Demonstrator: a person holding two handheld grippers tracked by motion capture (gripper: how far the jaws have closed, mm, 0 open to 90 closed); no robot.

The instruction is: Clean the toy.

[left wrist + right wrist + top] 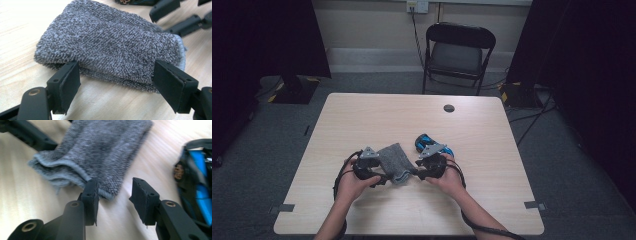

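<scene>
Grey terry cloth [393, 161], folded into a thick pad, lies on the light wood-grain table [377, 115] near the person's edge, between the two hand-held grippers. In the high view the left gripper [382, 178] comes at the cloth from the left and the right gripper [416, 172] from the right, each in one of the person's hands, with a black cable looping off toward the forearm. Just behind the right gripper lies a blue and black object [428, 142]; what it is cannot be told. Farther off, a round dark grommet [449, 108] sits in the tabletop, and a black folding chair [458, 52] stands beyond the table's far edge.

In the left gripper view the folded cloth [110, 45] lies flat on the wood, its stacked layers facing the camera. The left gripper [116, 78] stands released: its jaws are spread wide to either side of the near edge of the cloth, the pads close to the folded layers but not squeezing them. The right gripper's black jaws [175, 15] show at the top right, just past the cloth's far corner.

In the right gripper view the cloth [100, 152] runs up and to the left, its hemmed layers fanned at the left. The right gripper [115, 195] is parted; one pad sits at the cloth's near corner, the other over bare wood, nothing clamped. The blue and black object [197, 185] lies at the right.
</scene>
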